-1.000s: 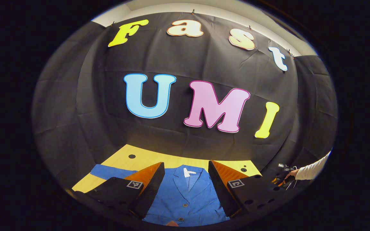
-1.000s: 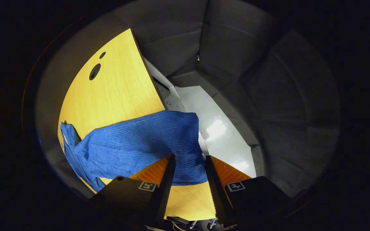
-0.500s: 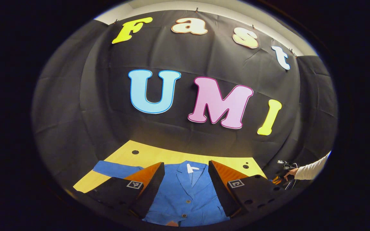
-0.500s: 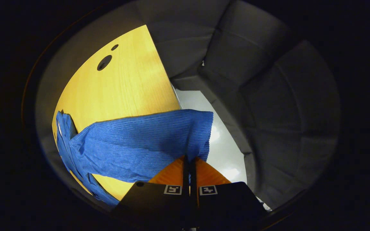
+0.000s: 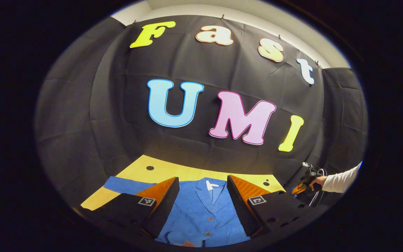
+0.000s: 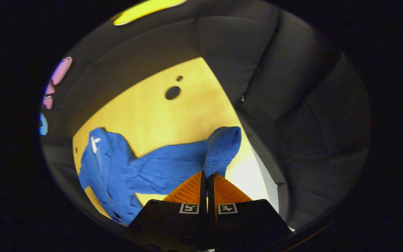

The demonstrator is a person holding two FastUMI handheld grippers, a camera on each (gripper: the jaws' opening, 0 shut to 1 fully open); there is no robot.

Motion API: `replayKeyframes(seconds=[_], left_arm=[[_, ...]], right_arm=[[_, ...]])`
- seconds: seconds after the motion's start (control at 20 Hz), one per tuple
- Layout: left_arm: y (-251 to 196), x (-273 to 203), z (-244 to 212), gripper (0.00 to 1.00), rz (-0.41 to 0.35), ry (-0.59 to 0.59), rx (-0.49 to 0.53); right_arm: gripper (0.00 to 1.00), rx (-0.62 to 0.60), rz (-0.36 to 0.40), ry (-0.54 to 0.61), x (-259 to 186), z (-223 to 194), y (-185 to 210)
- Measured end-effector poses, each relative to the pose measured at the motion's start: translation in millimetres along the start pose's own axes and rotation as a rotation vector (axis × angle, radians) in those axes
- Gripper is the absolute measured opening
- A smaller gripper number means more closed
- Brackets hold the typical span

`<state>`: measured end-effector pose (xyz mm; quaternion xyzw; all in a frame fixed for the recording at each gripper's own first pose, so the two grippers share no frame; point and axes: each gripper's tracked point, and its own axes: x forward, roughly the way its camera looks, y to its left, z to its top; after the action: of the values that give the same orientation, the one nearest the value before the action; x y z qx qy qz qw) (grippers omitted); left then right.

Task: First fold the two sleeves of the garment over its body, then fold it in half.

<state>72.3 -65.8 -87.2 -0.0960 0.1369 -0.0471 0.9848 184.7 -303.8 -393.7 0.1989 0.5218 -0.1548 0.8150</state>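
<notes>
**Right gripper pinches a sleeve end above the table; left gripper hangs open over the jacket front**

The table is a yellow wood-grain top with two dark round holes near its far edge. Black cloth walls close the booth on all sides, creased in a grid of fold lines, and above the back wall a strip of pale wall shows. Past the table's right edge, in the right gripper view, a sliver of pale grey floor is visible.

A blue jacket lies face up on the table, collar toward the back wall, with small round buttons down its front and a white tag inside the neck; nothing on the tag can be read. Its one sleeve lies spread flat on the table, out to the side.

The left gripper hovers over the jacket's chest with its fingers wide apart, holding nothing. Square black-and-white markers sit on the finger bodies.

The right gripper has its fingers pressed together on the end of the other sleeve, which rises off the table in a curled loop. In the left gripper view, a hand in a white sleeve holds that gripper at the table's right edge.
</notes>
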Motion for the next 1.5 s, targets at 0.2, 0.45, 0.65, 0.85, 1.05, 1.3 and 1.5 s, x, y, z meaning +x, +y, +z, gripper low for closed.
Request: replayKeyframes(seconds=[0.2, 0.45, 0.65, 0.85, 1.05, 1.3, 1.5], left_arm=[[36, -17, -1, 0.78, -0.008, -0.014, -0.012], [88, -40, -7, 0.79, 0.046, -0.030, -0.039], [129, -61, -16, 0.78, 0.118, -0.021, -0.063], [170, -79, -32, 0.78, 0.226, 0.006, -0.091], [207, -94, -61, 0.78, 0.341, 0.056, -0.159], [231, -116, -93, 0.80, 0.448, 0.115, -0.232], [247, -117, -122, 0.79, 0.503, 0.179, -0.268]], right_arm=[[0.04, -0.066, 0.139, -0.096, -65, 12, 122], [0.04, -0.198, 0.321, -0.158, -120, -9, 307], [0.04, -0.280, 0.466, -0.098, -96, -60, 443], [0.04, -0.318, 0.543, 0.002, -40, -120, 541], [0.04, -0.347, 0.520, 0.080, 57, -176, 591], [0.05, -0.292, 0.495, 0.154, 120, -204, 607], [0.52, -0.188, 0.639, 0.236, 104, -218, 646]])
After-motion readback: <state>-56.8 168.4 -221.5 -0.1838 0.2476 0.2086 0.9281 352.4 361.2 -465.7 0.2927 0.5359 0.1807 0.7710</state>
